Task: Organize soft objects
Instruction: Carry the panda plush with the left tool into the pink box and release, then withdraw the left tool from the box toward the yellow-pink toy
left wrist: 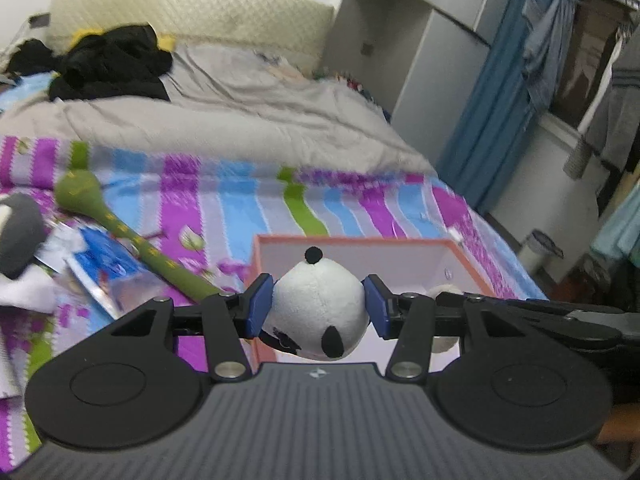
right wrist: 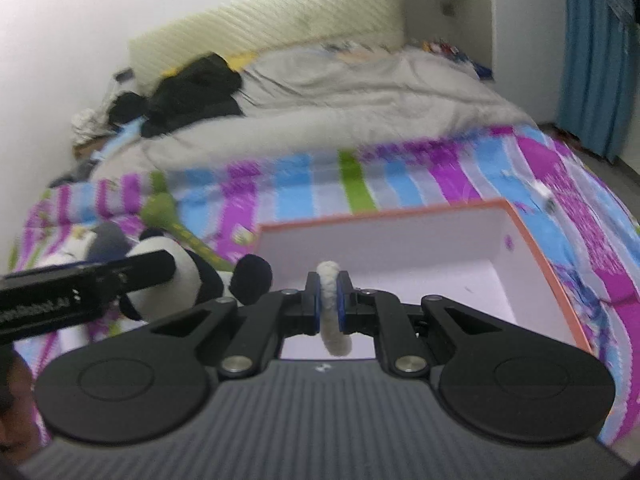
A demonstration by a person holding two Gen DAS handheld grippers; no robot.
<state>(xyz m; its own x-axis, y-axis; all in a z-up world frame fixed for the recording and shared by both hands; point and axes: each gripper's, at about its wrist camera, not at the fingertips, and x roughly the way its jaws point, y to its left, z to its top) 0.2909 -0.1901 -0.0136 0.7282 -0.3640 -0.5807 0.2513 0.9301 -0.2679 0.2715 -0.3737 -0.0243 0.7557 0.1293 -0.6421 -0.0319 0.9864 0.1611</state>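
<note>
My left gripper (left wrist: 318, 306) is shut on a white plush panda (left wrist: 320, 312) with black ears, held over the near left corner of an open box (left wrist: 460, 246) with an orange rim and white inside. The panda also shows at the left of the right wrist view (right wrist: 192, 272), beside the left gripper's body. My right gripper (right wrist: 329, 304) is shut on a thin white fluffy piece (right wrist: 332, 320), held over the same box (right wrist: 536, 248). A green plush stick (left wrist: 132, 236) lies on the striped bedspread left of the box.
The bed has a purple, blue and green striped cover (left wrist: 360, 208) and a grey quilt (left wrist: 240, 112) behind it. Black clothes (left wrist: 108, 64) lie near the headboard. A blue packet (left wrist: 104, 264) and a grey plush (left wrist: 20, 232) lie at the left. Blue curtains (left wrist: 492, 120) hang at the right.
</note>
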